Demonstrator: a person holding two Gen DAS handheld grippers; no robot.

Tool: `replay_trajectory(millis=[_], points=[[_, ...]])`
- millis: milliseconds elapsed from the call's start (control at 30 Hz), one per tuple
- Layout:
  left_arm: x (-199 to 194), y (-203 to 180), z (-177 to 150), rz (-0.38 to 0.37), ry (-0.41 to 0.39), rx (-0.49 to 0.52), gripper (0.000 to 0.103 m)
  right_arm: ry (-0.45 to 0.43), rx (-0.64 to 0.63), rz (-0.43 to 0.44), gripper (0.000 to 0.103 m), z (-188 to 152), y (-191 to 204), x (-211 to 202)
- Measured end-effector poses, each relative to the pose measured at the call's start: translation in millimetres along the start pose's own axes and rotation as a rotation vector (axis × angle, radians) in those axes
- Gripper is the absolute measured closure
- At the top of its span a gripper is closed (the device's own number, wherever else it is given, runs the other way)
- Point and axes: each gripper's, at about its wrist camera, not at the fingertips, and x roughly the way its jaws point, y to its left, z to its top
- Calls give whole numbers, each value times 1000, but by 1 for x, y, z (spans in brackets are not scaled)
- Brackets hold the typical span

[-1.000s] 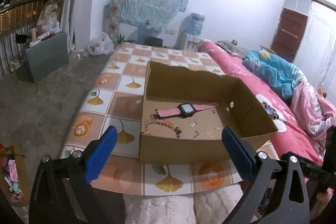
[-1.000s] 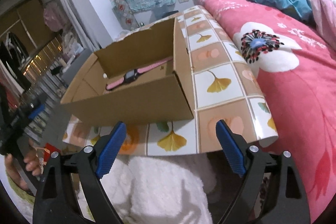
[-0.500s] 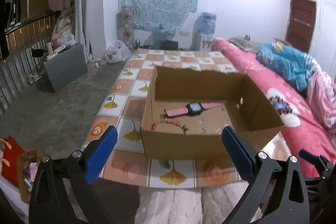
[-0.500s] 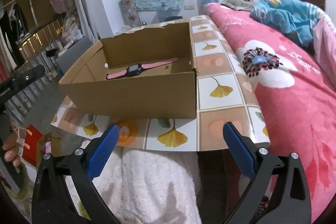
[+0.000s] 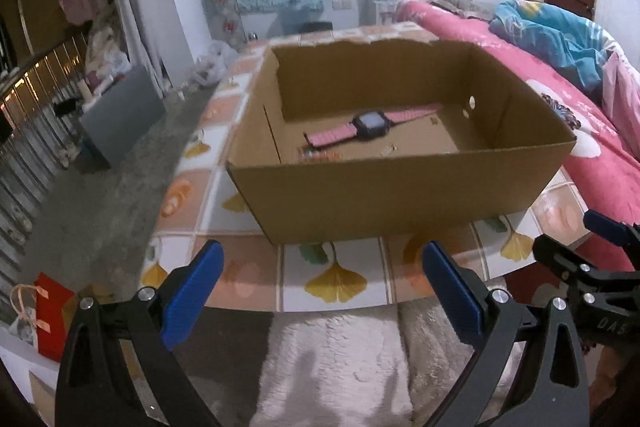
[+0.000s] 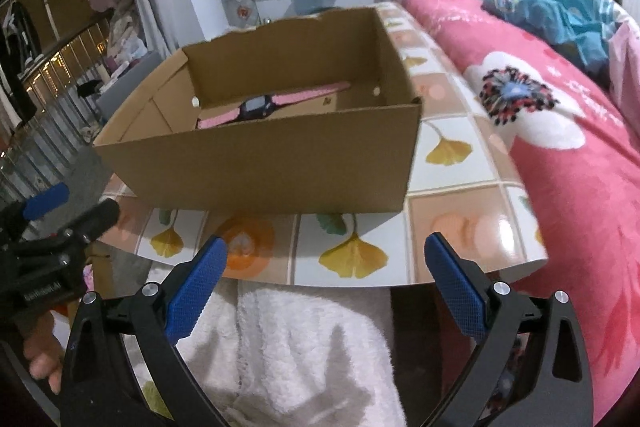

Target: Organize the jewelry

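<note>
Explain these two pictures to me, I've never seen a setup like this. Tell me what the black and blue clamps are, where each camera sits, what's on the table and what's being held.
There is no robot here. A person holds a hand-operated gripper in each hand, and a wide-angle camera on each one looks forward along its two blue-padded fingers.

One picture comes from the left gripper; the other from the right gripper. Each also catches the other at its edge, and a bit of the person's hand shows in the right view.

On the tiled table stands an open cardboard box. Inside lie a pink watch, a beaded bracelet mostly hidden by the front wall, and some tiny pieces too small to name. A bed lies alongside.

Both grippers are open and hold nothing, short of the box.
</note>
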Motion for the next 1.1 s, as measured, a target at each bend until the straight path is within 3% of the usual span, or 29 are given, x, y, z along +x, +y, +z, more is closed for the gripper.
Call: replay_trajectory(millis=[233,433,1100], points=[[23,12,3,-41,62,-94,5,29,-18,-5,8,6,12,8],[32,23,4,-34,72,-138,5,37,-5,-3,8,16,13,12],[39,29,4,-38,94,-145,5,75,-19,-4,8,19,21,22]])
